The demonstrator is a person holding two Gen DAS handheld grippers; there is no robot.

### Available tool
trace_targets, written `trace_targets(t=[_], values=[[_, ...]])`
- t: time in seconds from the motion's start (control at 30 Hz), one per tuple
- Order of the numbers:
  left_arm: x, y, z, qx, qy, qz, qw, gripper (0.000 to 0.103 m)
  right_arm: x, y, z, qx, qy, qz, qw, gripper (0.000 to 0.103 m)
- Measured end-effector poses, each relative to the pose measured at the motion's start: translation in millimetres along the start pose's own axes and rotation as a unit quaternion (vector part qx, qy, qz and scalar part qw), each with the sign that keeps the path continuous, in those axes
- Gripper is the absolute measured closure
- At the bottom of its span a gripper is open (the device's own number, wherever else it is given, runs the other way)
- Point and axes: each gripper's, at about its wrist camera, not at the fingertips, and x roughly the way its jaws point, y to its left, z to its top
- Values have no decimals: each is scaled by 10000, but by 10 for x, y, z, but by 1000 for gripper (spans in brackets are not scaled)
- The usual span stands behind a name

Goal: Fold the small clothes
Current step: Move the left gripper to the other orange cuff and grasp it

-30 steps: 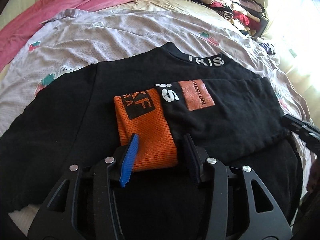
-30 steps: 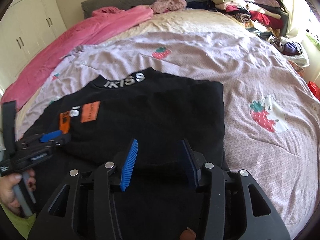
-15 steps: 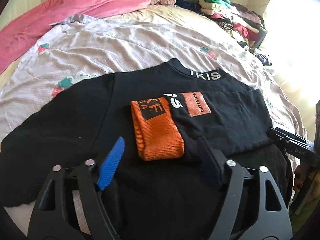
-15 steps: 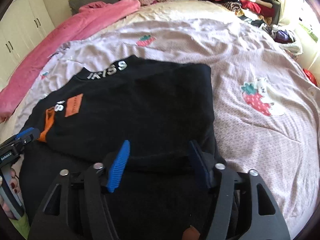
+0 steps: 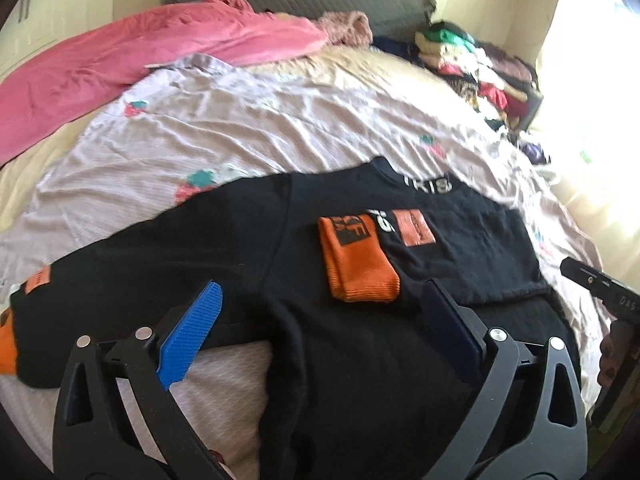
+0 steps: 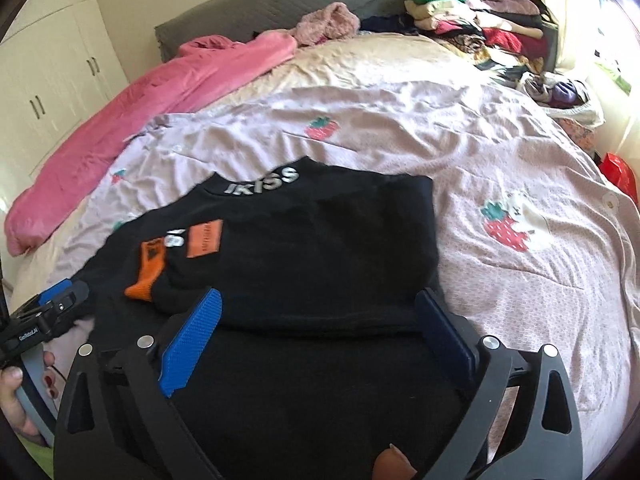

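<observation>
black sweater lies under both tilted-down grippers' fingers, opening wide, gripping nothing

- I see the sweatshirt lying flat on the sheet that covers the bed, collar toward the headboard.
- Its one sleeve is folded across the body, cuff resting on the chest; the other sleeve stretches out to the left in my left view.
- My left gripper sits over the near hem, my right gripper over the folded side, further right.
- Behind the sweatshirt, a blanket lies along the bed's left side.
- A pile of clothes sits at the far right corner, by the headboard.
- Cupboards stand left of the bed.
</observation>
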Motion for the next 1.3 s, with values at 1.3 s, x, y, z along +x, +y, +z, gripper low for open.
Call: trace_targets(t=[1.3], values=[[-932,1668,-313,-1665,-820,1403,9726,10,95,1646,47,-1388,-339,791,9866,5]])
